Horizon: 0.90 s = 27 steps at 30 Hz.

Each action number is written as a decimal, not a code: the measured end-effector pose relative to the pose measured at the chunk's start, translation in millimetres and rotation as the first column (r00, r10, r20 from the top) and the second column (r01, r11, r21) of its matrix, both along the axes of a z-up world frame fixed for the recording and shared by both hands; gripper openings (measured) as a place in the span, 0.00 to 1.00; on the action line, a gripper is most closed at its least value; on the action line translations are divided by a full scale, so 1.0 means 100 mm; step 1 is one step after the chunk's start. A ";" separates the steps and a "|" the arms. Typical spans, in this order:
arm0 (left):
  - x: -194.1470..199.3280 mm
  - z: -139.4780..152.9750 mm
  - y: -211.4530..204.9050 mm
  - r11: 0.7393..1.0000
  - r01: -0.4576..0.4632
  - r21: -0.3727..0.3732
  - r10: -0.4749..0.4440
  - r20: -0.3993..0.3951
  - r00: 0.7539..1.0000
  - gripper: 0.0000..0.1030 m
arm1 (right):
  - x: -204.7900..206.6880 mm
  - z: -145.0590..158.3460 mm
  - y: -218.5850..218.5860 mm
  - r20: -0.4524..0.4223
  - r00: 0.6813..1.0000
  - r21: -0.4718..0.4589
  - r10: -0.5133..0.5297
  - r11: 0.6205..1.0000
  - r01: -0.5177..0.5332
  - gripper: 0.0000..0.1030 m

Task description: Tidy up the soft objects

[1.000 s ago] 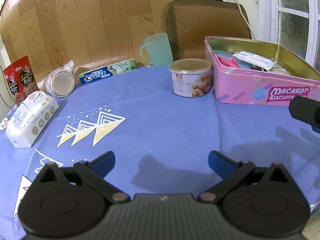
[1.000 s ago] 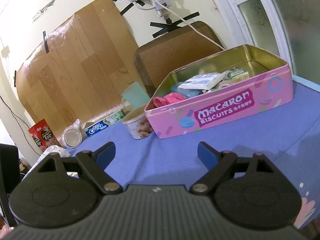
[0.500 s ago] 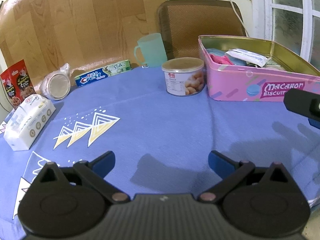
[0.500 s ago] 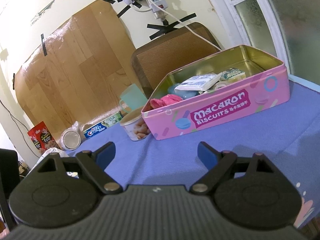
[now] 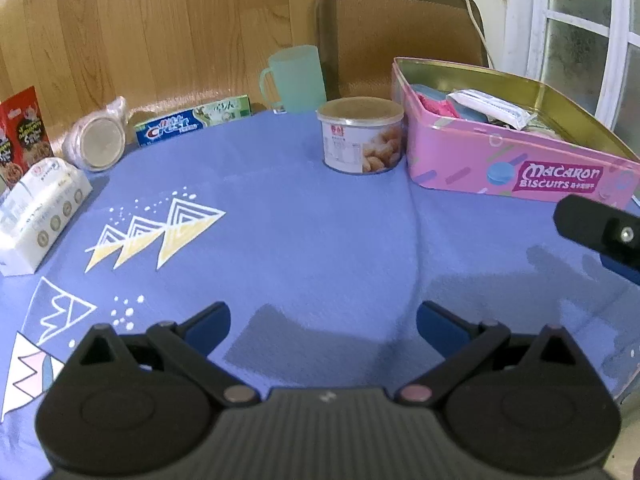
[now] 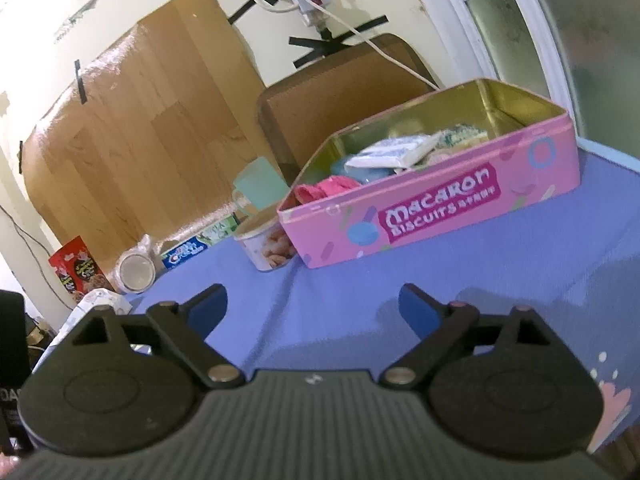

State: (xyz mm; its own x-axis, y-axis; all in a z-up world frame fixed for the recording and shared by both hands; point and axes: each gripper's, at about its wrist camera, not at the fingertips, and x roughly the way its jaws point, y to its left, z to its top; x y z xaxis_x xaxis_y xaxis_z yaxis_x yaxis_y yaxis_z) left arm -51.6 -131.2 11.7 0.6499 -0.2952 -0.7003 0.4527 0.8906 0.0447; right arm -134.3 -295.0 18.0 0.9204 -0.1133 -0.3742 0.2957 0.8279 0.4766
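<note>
1. Fingers of the left gripper [image 5: 323,320] spread wide, empty, above bare blue tablecloth [image 5: 304,240].
2. Fingers of the right gripper [image 6: 313,307] likewise spread, gripping nothing.
3. Pink biscuit tin [image 5: 516,168] far right, lid off, holding pink cloth [image 5: 438,106] and white packet [image 5: 486,106].
4. Round snack can [image 5: 362,136] just left of tin; green mug [image 5: 294,80] behind.
5. Toothpaste box [image 5: 192,126], tissue pack [image 5: 40,208] far left.

Over the last second I eased the left gripper [image 5: 323,322] back and leftward from the pink biscuit tin [image 5: 516,172]. Right gripper [image 6: 313,308] tilted, so the tin now sits slanted and blurred in its view.
</note>
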 end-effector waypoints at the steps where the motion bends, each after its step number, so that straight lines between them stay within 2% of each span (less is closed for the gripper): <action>1: 0.00 -0.01 0.00 1.000 0.002 -0.001 -0.002 -0.003 1.000 1.00 | 0.01 -0.02 0.00 -0.007 1.000 0.005 -0.005 1.000 0.005 0.93; 6: 0.02 -0.02 0.01 1.000 0.008 0.002 -0.008 -0.003 1.000 1.00 | 0.03 -0.08 0.00 -0.032 0.999 0.022 -0.030 0.999 0.030 0.95; 11: 0.17 0.00 0.06 1.000 0.023 -0.004 -0.023 0.008 1.000 1.00 | 0.07 -0.06 0.05 -0.053 0.997 0.002 -0.054 0.999 0.054 0.96; 22: 0.72 0.11 0.08 0.982 0.187 0.016 -0.188 0.064 0.980 1.00 | 0.36 0.20 0.28 -0.096 0.982 -0.076 -0.164 0.985 0.157 0.97; 27: 1.03 0.20 0.06 0.973 0.229 -0.012 -0.227 0.104 0.968 1.00 | 0.56 0.31 0.41 -0.118 0.970 -0.099 -0.214 0.974 0.202 0.97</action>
State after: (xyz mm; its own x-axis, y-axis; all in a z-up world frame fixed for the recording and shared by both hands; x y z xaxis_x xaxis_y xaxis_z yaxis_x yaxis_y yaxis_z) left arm 51.6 -124.9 31.4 0.6310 -0.4596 -0.6250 0.6382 0.7656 0.0813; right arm -78.6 -254.1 48.6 0.8188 -0.3340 -0.4669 0.5192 0.7779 0.3540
